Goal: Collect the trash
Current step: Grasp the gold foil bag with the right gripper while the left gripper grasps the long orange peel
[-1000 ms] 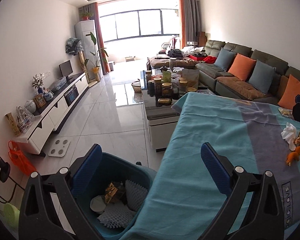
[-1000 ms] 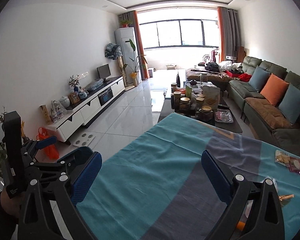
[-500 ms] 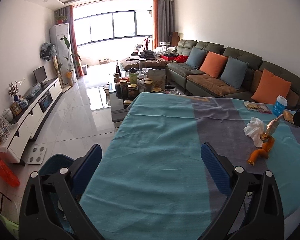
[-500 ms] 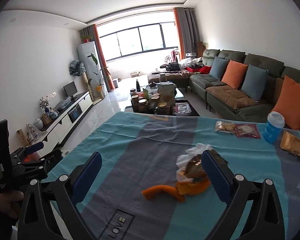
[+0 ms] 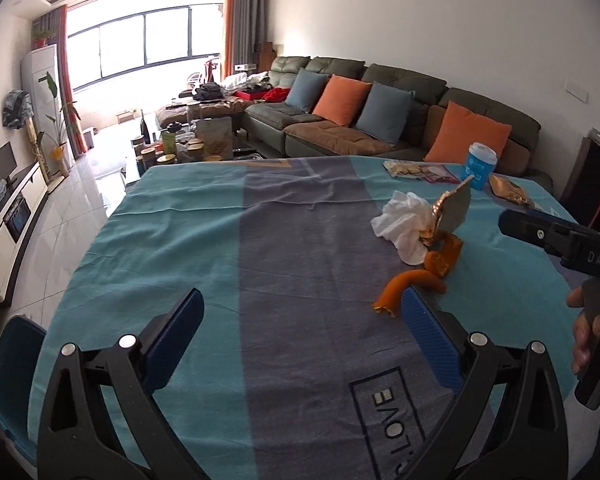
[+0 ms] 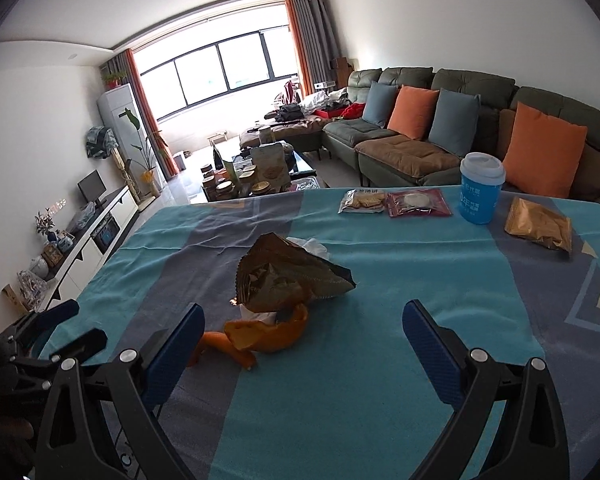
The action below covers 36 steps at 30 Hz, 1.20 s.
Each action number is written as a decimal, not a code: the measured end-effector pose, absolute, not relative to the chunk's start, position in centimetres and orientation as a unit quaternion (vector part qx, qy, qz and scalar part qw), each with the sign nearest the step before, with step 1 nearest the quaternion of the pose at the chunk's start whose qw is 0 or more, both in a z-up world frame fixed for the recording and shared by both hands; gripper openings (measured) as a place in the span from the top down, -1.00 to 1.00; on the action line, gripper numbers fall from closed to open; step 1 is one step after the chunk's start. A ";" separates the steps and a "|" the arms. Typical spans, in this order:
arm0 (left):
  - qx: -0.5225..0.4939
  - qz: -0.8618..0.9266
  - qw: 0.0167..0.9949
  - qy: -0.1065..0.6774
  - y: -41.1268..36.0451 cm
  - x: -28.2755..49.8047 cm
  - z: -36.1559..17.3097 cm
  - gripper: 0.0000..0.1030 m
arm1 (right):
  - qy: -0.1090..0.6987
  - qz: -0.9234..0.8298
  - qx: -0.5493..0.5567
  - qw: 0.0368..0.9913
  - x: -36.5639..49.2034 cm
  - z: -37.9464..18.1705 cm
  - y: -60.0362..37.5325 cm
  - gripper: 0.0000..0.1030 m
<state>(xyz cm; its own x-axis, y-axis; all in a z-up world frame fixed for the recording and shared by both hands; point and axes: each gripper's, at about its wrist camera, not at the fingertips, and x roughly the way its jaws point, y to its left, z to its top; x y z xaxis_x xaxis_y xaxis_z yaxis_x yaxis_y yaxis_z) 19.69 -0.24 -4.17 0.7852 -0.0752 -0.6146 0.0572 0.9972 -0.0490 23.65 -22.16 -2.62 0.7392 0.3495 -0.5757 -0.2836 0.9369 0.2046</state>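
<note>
The trash sits in one small heap on the teal and grey tablecloth [image 6: 380, 380]: a crumpled foil wrapper [image 6: 288, 276] leaning over orange peel [image 6: 268, 334], with a white tissue [image 5: 404, 224] bunched against them. In my right view the heap lies just left of centre, close ahead of my right gripper [image 6: 303, 344], whose jaws stand wide apart and hold nothing; the peel nearly reaches the left pad. In my left view the heap is right of centre, and my left gripper [image 5: 300, 340] is likewise spread wide and empty above bare cloth. A blue cup [image 6: 481, 189] and snack packets [image 6: 396, 202] stand near the table's far edge, upper right. A blue bin [image 5: 14, 360] shows at the lower left edge.
</note>
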 end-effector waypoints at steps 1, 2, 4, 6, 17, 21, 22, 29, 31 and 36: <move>-0.011 -0.043 0.943 0.331 -0.9 20.2 -4.5 -0.89 | 0.320 0.174 0.049 0.930 24.0 -2.7 -21.9 -0.87; -0.008 -0.054 0.939 0.338 -1.6 20.8 -5.0 -0.89 | 0.323 0.178 0.044 0.929 24.5 -2.9 -21.5 -0.87; 0.000 -0.070 0.934 0.351 -2.7 21.7 -5.8 -0.89 | 0.329 0.182 0.036 0.926 25.3 -3.2 -20.8 -0.87; 0.006 -0.086 0.929 0.359 -3.7 22.6 -6.6 -0.89 | 0.335 0.190 0.031 0.922 26.2 -3.4 -20.1 -0.87; 0.010 -0.141 0.902 0.409 -6.1 26.4 -8.6 -0.89 | 0.372 0.189 0.054 0.907 29.9 -5.3 -19.8 -0.79; 0.021 -0.159 0.895 0.416 -6.6 27.0 -9.1 -0.57 | 0.384 0.190 0.077 0.900 30.4 -6.0 -20.5 -0.65; 0.022 -0.163 0.892 0.420 -6.7 27.2 -9.3 -0.44 | 0.385 0.192 0.083 0.899 30.3 -6.1 -20.6 -0.63; 0.025 -0.185 0.889 0.417 -6.9 27.2 -9.7 0.01 | 0.389 0.195 0.119 0.893 29.9 -6.5 -22.1 -0.17; 0.025 -0.188 0.889 0.416 -6.9 27.2 -9.7 0.18 | 0.392 0.192 0.128 0.891 29.9 -6.8 -22.5 -0.10; 0.018 -0.194 0.889 0.415 -6.7 26.8 -9.7 0.68 | 0.392 0.191 0.136 0.890 29.2 -7.1 -23.1 0.11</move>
